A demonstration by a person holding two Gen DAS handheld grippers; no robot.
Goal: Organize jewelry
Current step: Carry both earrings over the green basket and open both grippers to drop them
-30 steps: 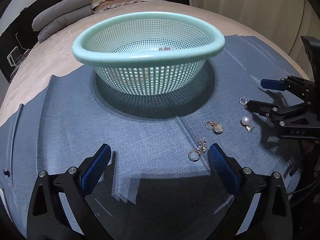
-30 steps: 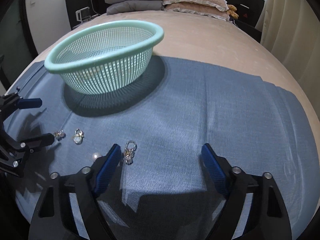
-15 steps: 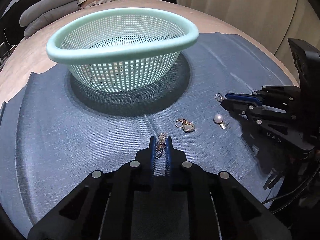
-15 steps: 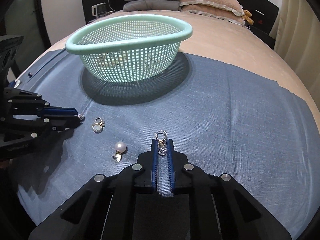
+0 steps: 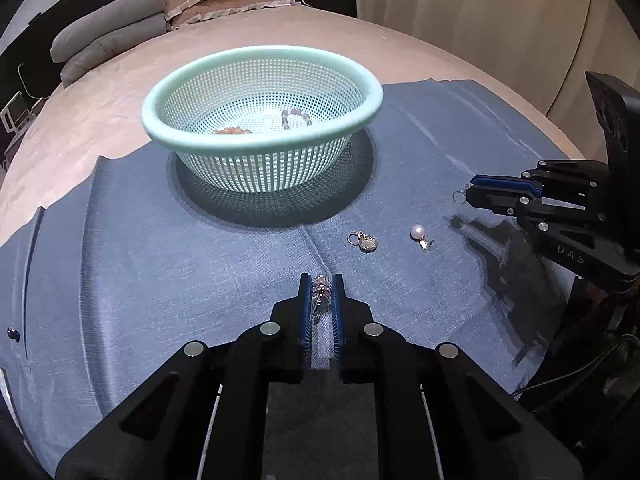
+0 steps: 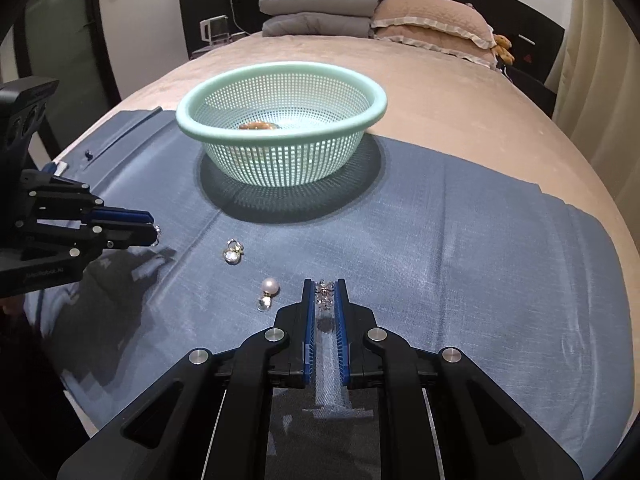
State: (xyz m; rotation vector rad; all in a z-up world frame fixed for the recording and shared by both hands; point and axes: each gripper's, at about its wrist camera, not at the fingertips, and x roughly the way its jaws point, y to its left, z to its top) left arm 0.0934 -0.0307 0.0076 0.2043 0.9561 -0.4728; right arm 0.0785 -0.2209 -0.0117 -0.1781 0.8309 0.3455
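Both claws are gripping: your left gripper [image 5: 320,286] is pinching a crystal charm [image 5: 320,289], your right gripper [image 6: 323,290] a rhinestone earring [image 6: 325,294], both above the blue cloth [image 6: 460,248]. Next, you are likely carrying them over the mint basket [image 5: 362,114]; pearl earring [image 5: 418,234] and gold pendant [image 5: 365,242] are lying behind.

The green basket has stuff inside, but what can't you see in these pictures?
- Basket contents, both views: the near rim cuts off an orange piece and a beaded loop.
- Left gripper: its fingers cover most of a sparkly earring.
- Right gripper: likewise with its crystal earring.
- Pearl earring: clasp too small.
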